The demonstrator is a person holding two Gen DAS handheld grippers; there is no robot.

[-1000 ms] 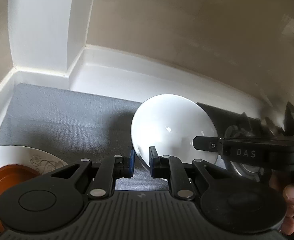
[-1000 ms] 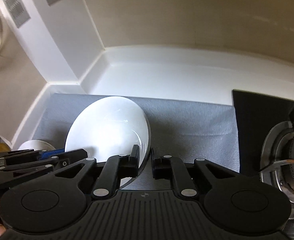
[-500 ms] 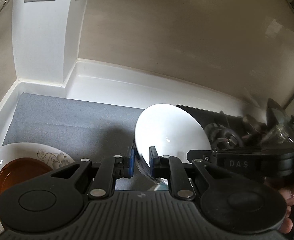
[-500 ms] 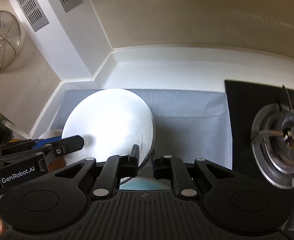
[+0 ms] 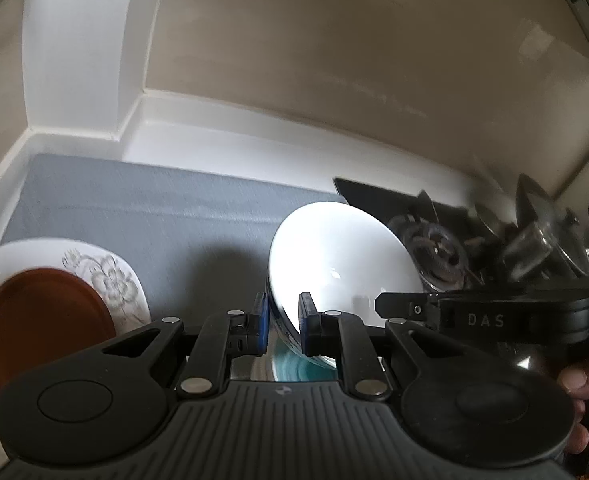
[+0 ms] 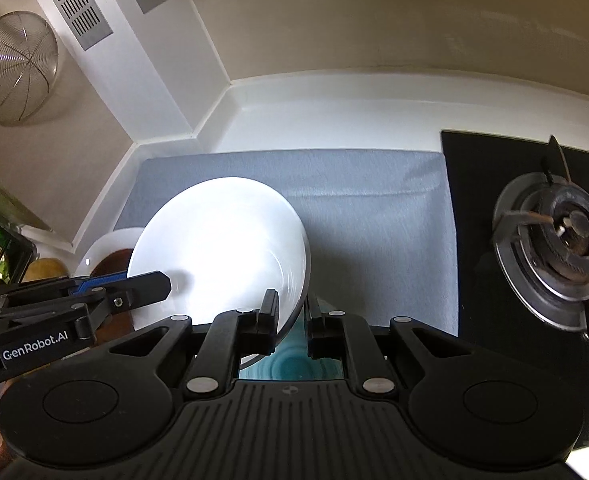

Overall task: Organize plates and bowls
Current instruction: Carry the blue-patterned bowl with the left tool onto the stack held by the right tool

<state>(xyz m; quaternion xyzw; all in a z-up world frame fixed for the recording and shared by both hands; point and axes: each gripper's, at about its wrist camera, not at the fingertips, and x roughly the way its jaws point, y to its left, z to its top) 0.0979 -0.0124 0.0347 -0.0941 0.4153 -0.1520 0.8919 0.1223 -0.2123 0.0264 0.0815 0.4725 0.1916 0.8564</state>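
A plain white bowl (image 5: 336,252) is held up above the grey mat (image 5: 154,208) by both grippers at once. My left gripper (image 5: 283,322) is shut on its left rim. My right gripper (image 6: 292,316) is shut on its right rim, where the bowl (image 6: 218,252) shows tilted. Below the bowl lies a teal dish (image 6: 294,364), mostly hidden. At the left, a brown plate (image 5: 38,320) rests on a white floral plate (image 5: 106,276).
A black gas stove with a burner (image 6: 554,248) lies right of the mat. White counter edge and corner pillar (image 5: 78,60) stand behind. A wire strainer (image 6: 14,68) hangs on the left wall. Metal lids (image 5: 542,224) stand beyond the burner.
Both grippers have lifted the white bowl higher above the mat. The teal dish beneath has come into view, and more of the plates at the left shows.
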